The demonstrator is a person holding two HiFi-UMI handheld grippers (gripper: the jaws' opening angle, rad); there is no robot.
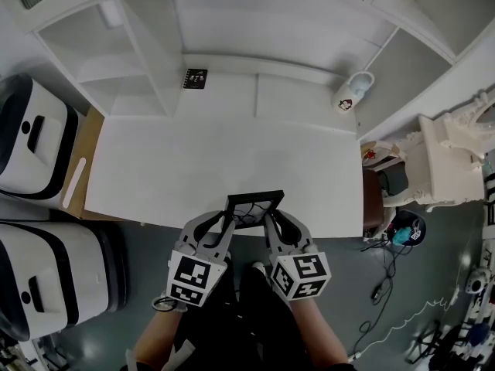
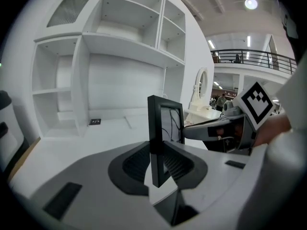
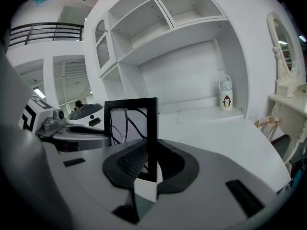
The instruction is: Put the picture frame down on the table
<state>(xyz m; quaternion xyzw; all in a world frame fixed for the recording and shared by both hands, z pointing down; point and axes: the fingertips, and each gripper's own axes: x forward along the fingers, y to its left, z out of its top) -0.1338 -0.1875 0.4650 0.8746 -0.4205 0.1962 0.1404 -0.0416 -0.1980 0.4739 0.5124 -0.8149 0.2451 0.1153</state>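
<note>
- White shelving unit [image 1: 139, 45]: backs the workspace, with bare compartments. It plays no part in your set-down.
- Tabletop [image 1: 224, 161]: broad, white and flat. The only things on it are far from you: a pale flask with a penguin print [image 1: 354, 93] at the back right and a small black marker card [image 1: 195, 78] at the back.
- Left gripper [image 1: 219, 229] and right gripper [image 1: 280, 226]: side by side at the near edge of the tabletop, both angled forward and down.
- Picture frame [image 1: 254, 207]: black and square, carried between your two grippers over the near edge of the tabletop. It stands close to upright. No view settles whether its bottom rail touches the surface yet.
- Left fingers [image 2: 136, 164]: clamped on one vertical side rail, one pad on each face.
- Right fingers [image 3: 129, 162]: clamped the same way on the opposite side rail.
- Handling, as a judgement: the frame looks stiff and light, with thin rails and probably a glazed front, so treat it as breakable. The smooth dark finish may slip under the pads.
- Where to hold: the side rails, low down as you have them, never the pane. Keep both grips even so the frame cannot twist, and lower it gently.
</note>
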